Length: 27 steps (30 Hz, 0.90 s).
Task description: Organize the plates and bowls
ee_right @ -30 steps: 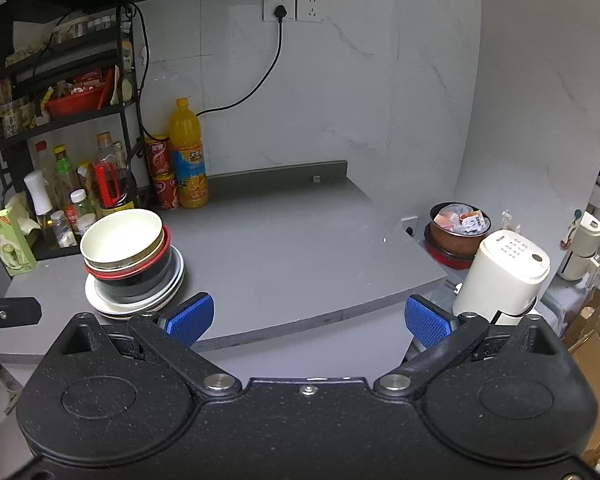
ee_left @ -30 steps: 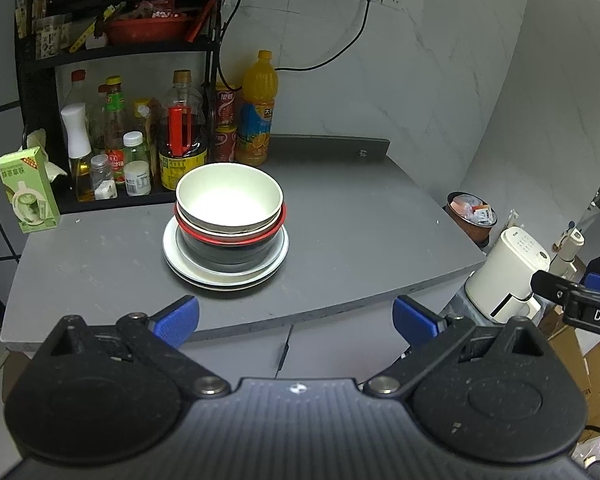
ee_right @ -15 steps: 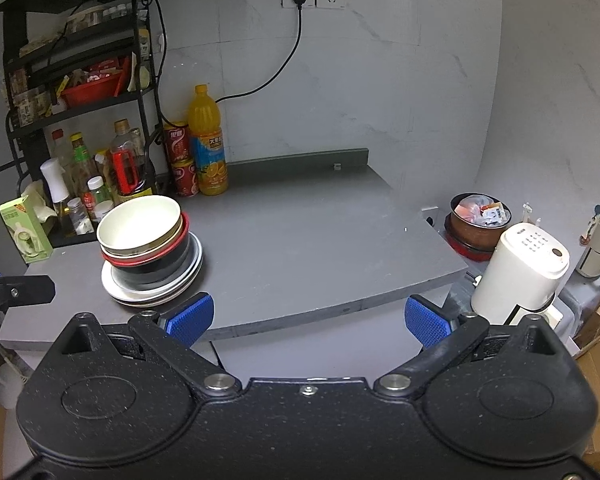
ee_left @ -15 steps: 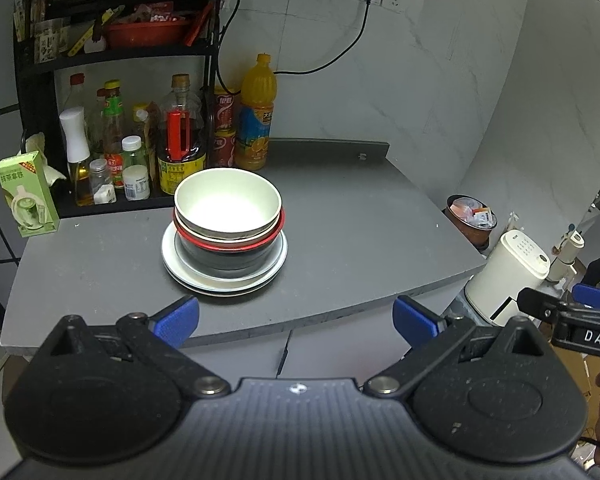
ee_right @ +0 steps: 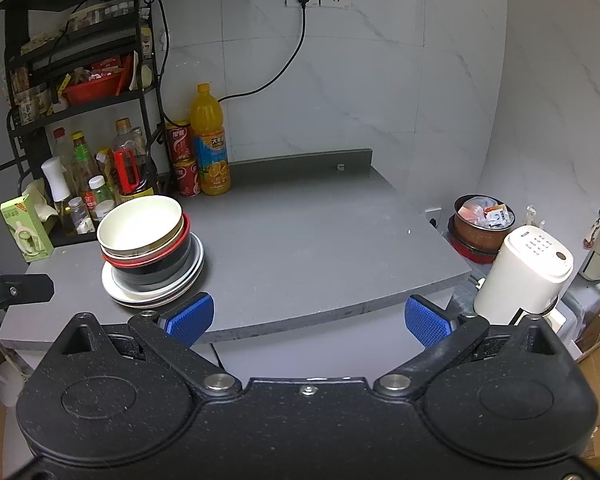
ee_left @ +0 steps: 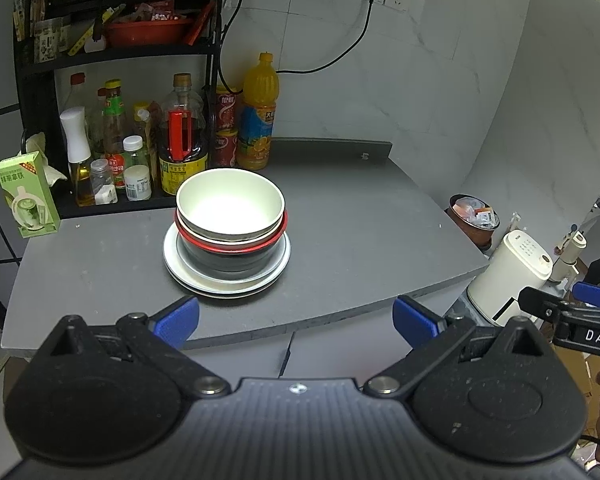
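A stack stands on the grey counter (ee_left: 360, 224): a cream bowl (ee_left: 230, 204) on top, nested in a black bowl with a red rim (ee_left: 228, 254), on white plates (ee_left: 180, 272). In the right wrist view the same cream bowl (ee_right: 140, 222), black bowl (ee_right: 156, 270) and plates (ee_right: 152, 296) sit left of centre. My left gripper (ee_left: 296, 318) hangs open before the counter's front edge, short of the stack, with nothing between its blue pads. My right gripper (ee_right: 306, 318) is open too, at the front edge and right of the stack.
A black rack (ee_left: 32, 92) with sauce bottles (ee_left: 182, 136) stands at the back left, an orange drink bottle (ee_left: 258, 120) and red cans (ee_left: 226, 128) beside it. A green carton (ee_left: 26, 196) is at the left. Off the counter's right end are a white kettle (ee_right: 524, 272) and a bin (ee_right: 482, 220).
Both grippers have drifted slightly, the right one shifting so the stack sits further right in its view. The stack has not moved and both grippers stay open.
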Each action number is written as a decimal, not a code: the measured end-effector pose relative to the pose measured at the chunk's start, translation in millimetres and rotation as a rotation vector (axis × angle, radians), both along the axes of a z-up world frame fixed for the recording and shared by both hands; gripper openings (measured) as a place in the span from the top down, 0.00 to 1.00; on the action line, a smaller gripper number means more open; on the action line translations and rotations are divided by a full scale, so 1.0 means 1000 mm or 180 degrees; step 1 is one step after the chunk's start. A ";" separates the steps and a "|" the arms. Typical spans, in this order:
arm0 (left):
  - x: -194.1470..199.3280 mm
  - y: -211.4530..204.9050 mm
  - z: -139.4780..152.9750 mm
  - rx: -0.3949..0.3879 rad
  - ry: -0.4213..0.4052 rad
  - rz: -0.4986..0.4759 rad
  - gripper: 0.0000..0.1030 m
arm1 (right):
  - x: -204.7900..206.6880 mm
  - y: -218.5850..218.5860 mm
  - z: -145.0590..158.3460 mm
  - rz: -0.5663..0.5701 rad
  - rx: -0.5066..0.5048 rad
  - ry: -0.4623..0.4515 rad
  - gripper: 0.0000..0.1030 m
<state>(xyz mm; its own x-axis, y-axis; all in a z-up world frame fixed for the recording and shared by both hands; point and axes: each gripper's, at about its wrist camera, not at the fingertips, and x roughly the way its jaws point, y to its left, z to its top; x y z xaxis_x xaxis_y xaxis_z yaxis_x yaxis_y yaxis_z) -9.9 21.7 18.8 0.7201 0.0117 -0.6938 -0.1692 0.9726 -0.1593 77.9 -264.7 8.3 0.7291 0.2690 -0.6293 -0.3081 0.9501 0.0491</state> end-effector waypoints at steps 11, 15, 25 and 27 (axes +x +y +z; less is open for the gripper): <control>0.002 0.002 0.000 0.0013 0.0001 -0.0015 0.01 | 0.003 0.007 -0.001 0.0037 0.0002 0.0008 0.00; 0.003 0.005 0.000 0.0009 0.0000 -0.0002 0.01 | 0.004 0.006 -0.001 0.0036 0.0006 0.0014 0.00; 0.005 0.005 0.002 0.0022 -0.0006 -0.0007 0.01 | 0.005 0.005 -0.001 0.0043 0.0011 0.0021 0.00; 0.005 0.004 0.001 0.0026 -0.0001 -0.0013 0.01 | 0.005 0.006 -0.001 0.0036 0.0010 0.0027 0.00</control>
